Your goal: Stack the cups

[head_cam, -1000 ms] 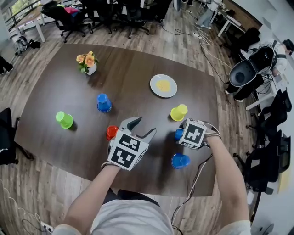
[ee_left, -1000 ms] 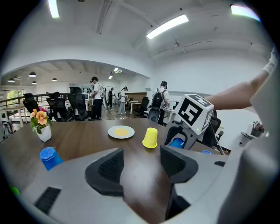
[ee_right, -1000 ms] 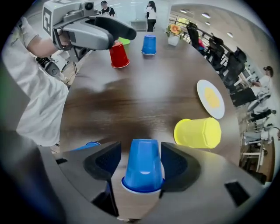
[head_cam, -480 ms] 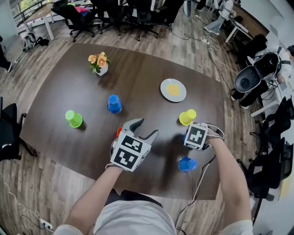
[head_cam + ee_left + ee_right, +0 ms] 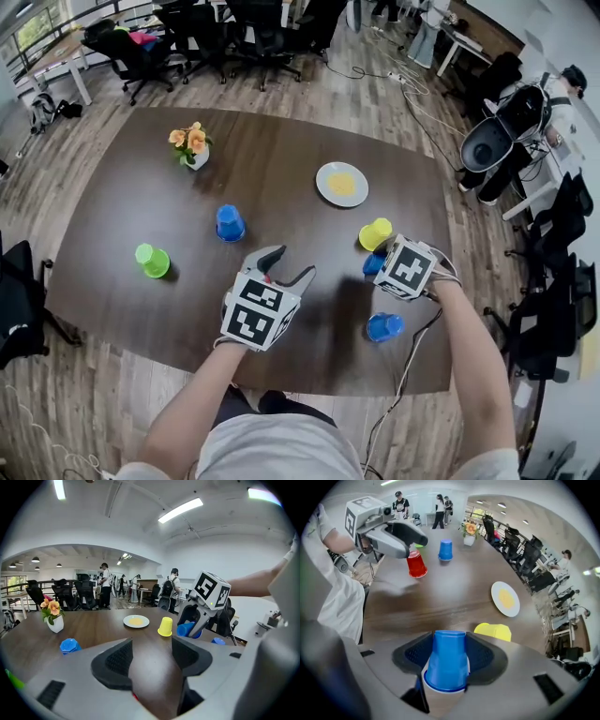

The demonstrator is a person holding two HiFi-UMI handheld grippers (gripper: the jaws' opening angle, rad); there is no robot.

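Right gripper [image 5: 447,639]: jaws have just been closing; pads now on a blue cup [image 5: 445,663], lifted off the worktop, its long axis along the jaws, closed base outward.
Left gripper [image 5: 289,265]: jaws wide, nothing between them; red cup [image 5: 416,565] just under its tips.
Worktop [image 5: 141,187]: bare stretch between the two grippers; near edge close behind both hands.
Plate [image 5: 340,184]: far side, apart from the cups.
Yellow cup [image 5: 375,233]: upside down, just beyond the held cup; likely the right gripper's nearest stacking spot.
Second blue cup [image 5: 384,326]: near side, by the edge.
Third blue cup [image 5: 229,223], green cup [image 5: 152,261]: left, nearer the left gripper.
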